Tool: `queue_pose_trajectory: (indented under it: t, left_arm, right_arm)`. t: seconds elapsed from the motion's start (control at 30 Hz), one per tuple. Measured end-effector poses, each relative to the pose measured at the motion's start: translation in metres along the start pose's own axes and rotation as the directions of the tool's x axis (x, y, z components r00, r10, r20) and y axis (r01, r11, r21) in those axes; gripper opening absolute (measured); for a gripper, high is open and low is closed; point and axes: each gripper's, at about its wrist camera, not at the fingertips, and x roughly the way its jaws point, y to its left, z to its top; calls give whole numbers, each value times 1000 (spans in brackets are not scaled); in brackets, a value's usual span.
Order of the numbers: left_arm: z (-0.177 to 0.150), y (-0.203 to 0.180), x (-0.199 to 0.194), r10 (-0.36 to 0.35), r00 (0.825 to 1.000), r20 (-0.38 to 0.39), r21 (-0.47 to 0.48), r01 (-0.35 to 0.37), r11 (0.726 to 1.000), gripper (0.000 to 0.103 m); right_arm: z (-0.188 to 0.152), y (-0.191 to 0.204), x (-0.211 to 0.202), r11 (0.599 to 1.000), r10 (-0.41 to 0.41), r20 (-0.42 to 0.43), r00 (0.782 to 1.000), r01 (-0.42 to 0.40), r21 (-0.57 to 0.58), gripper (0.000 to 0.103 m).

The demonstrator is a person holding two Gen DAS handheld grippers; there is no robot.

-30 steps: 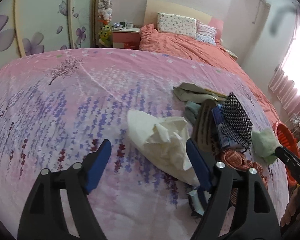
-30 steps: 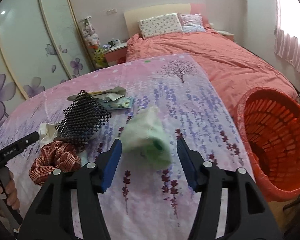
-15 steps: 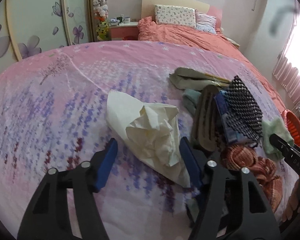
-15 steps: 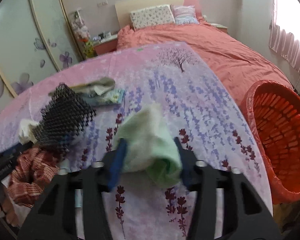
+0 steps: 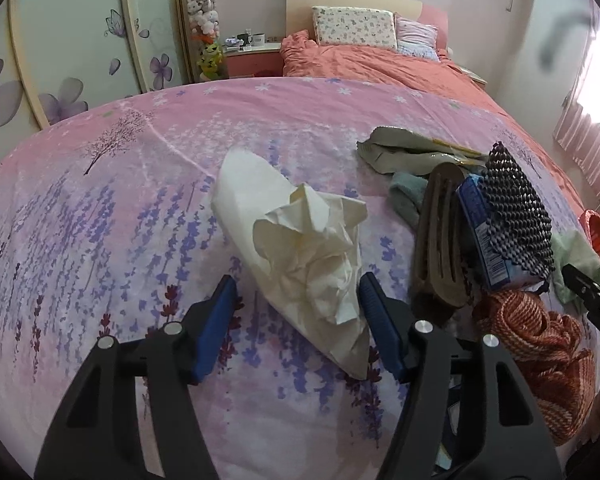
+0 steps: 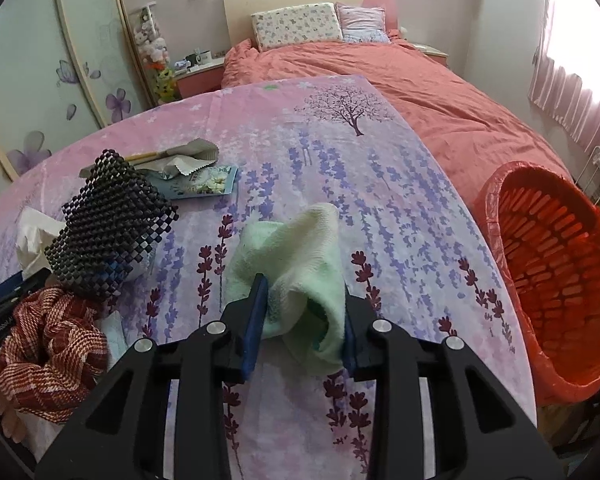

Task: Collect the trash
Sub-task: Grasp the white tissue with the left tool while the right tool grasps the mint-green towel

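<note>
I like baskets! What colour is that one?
The basket is orange-red, best seen in the right wrist view.

The left hand-held gripper (image 5: 296,300) points forward and down, blue fingers (image 5: 216,316) spread wide apart; the right hand-held gripper (image 6: 302,312) is pinched on a green cloth (image 6: 296,264).

We see a pink sheet (image 6: 380,200) printed with purple lavender sprigs and a dark tree. On it lie a cream paper (image 5: 300,248), a pale green cloth (image 6: 296,264), a black-beaded mat (image 6: 108,220) and a red-and-white woven rag (image 6: 48,352). The basket (image 6: 552,264) is orange-red. Our claws carry blue pads (image 5: 216,320).
</note>
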Motion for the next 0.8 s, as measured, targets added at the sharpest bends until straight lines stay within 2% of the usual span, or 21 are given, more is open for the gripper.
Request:
queue_pose_trajectory:
  t: [0.47,0.8]
  left_arm:
    - [-1,2,2,7,1000,-2,-14,-7,1000,66]
    - [-1,2,2,3,1000,-1,-16,-3,1000,66]
  right_arm:
    - [-1,0,0,1000,15,1,1000,-15,12,34]
    - [2,-5,1,998,55,3,998,-55,23,40]
